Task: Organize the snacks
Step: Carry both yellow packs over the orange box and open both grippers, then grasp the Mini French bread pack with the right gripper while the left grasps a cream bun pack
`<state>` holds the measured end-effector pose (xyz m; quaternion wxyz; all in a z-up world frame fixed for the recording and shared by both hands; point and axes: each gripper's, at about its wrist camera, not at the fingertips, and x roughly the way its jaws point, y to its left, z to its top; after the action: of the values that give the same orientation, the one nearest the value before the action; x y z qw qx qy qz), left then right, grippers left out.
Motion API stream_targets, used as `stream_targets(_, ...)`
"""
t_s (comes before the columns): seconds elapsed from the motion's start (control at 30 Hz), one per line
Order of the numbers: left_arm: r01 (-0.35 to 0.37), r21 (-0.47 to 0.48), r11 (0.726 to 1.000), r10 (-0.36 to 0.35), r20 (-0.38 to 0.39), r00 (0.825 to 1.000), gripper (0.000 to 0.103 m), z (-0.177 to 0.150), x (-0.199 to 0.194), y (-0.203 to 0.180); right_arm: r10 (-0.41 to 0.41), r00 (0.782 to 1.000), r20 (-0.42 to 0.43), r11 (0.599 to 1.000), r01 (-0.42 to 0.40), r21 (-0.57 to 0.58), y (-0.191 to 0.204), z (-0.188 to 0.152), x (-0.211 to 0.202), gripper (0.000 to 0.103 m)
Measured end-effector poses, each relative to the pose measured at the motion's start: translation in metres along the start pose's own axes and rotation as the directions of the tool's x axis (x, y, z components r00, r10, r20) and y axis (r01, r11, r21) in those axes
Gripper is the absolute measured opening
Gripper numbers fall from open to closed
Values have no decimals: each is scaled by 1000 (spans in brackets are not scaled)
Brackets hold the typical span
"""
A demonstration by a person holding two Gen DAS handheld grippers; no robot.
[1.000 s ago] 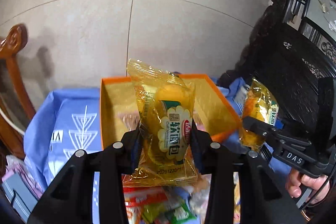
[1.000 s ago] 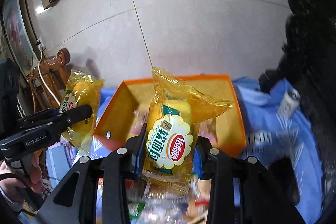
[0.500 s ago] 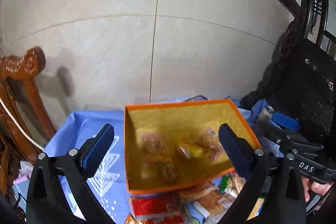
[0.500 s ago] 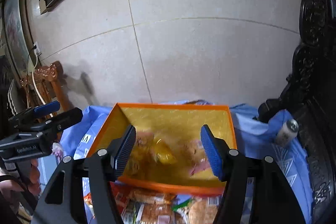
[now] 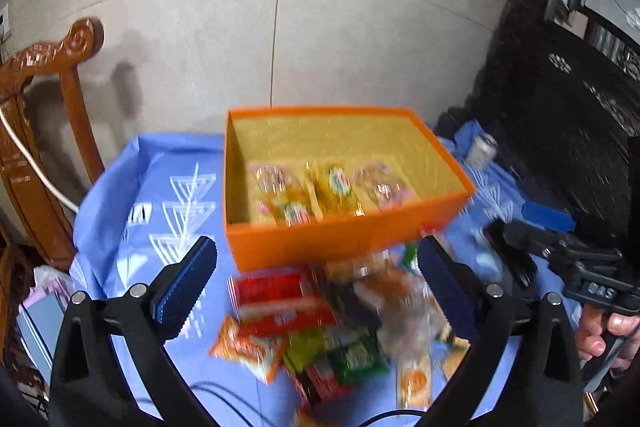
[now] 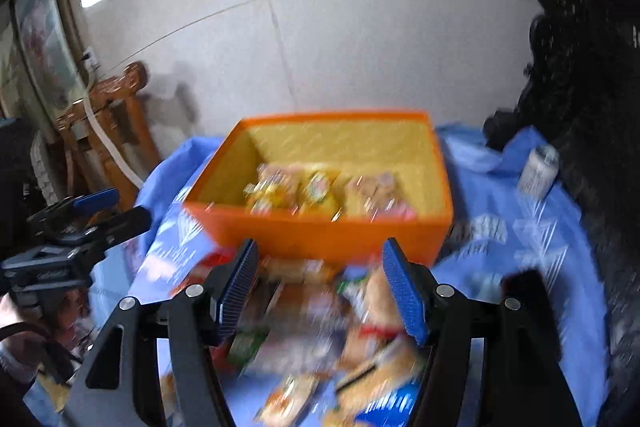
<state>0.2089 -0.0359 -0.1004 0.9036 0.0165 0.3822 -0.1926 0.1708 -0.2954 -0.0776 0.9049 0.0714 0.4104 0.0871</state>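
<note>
An orange box (image 5: 320, 111) (image 6: 336, 115) with a yellow lining stands on the blue cloth (image 5: 160, 187). Several wrapped snacks lie in it, among them yellow bread packets (image 5: 336, 187) (image 6: 316, 187). In front of the box lies a blurred pile of loose snack packs (image 5: 316, 323) (image 6: 320, 331). My left gripper (image 5: 316, 255) hangs wide open over the pile, with nothing between its blue pads. My right gripper (image 6: 320, 251) is also open and empty above the pile. Each gripper shows in the other's view, at the right (image 5: 524, 235) and at the left (image 6: 110, 211).
A drinks can (image 5: 482, 151) (image 6: 538, 167) stands on the cloth right of the box. A carved wooden chair (image 5: 40, 107) (image 6: 112, 107) is at the left, dark carved furniture (image 5: 560, 127) at the right. A tiled wall is behind the table.
Both grippers let go of their yellow bread packets, which now lie in the box. Both jaws opened and the grippers drew back toward the pile in front of the box.
</note>
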Motion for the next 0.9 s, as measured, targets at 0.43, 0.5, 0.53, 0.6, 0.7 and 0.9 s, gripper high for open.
stream_targets(0.43,-63,-46,997,58,-98,994,99,-83,-38,27,-52,954,-297,998,56,6,-10,-147,22,67)
stream_targets(0.5,-76,-45,996,71,-112,991,99,-91,-40,31,-74,942,-329,996,83,14,-15,-157,36,67)
stream_targets(0.53,-83,-46,995,77,-123,989,99,-95,-40,33,-78,936,-343,996,90,18,-17,-160,42,67)
stream_targets(0.6,-102,-50,994,94,-144,985,99,-105,-39,38,-81,927,-366,995,94,17,-18,-165,53,69)
stream_targets(0.7,-115,-61,992,102,-173,980,99,-119,-34,44,-125,920,-371,992,120,-35,-14,-170,64,69)
stream_targets(0.9,-115,15,993,115,-254,960,99,-149,-13,36,-141,910,-390,990,129,-59,-14,-179,70,59)
